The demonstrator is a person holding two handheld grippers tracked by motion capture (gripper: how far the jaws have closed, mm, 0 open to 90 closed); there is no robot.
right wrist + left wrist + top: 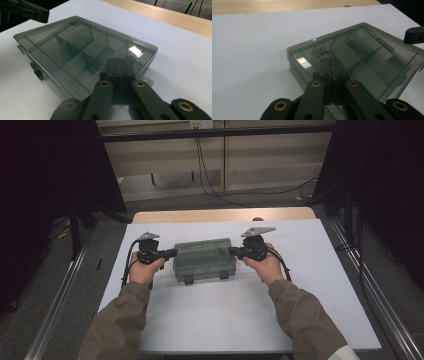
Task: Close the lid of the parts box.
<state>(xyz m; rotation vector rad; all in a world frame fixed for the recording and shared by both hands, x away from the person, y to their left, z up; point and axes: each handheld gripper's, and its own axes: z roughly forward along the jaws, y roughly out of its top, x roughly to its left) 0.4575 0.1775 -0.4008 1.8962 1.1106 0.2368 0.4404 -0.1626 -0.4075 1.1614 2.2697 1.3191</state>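
Left tool point(172, 253): black, held in the person's left hand point(145, 268), at 9 o'clock of the box, pointing toward 3 o'clock. Jaws closed flat against each other, nothing between them; in the left gripper view the tips point(333, 65) sit over the near corner of the lid. Grey three-cornered plate on top, cable trailing toward 6 o'clock.

Compartment box point(204, 259): smoky translucent plastic, rectangular, lid down, lying flat at the middle of the white counter point(210, 320). Inner dividers show through the lid point(75, 50). Two dark latches on the 6 o'clock edge. Raised lettering moulded in the lid point(320, 51) near one corner; seen reversed, possibly "AIRAJ" with further characters, not surely legible.

Right tool point(231, 251): black, held in the person's right hand point(264, 266), at 3 o'clock of the box, pointing toward 9 o'clock. Jaws closed together, gripping nothing; tips point(119, 63) over the lid's near corner. Grey plate on top.

Counter: white sheet over a wood top point(220, 214), visible as a strip at 12 o'clock.
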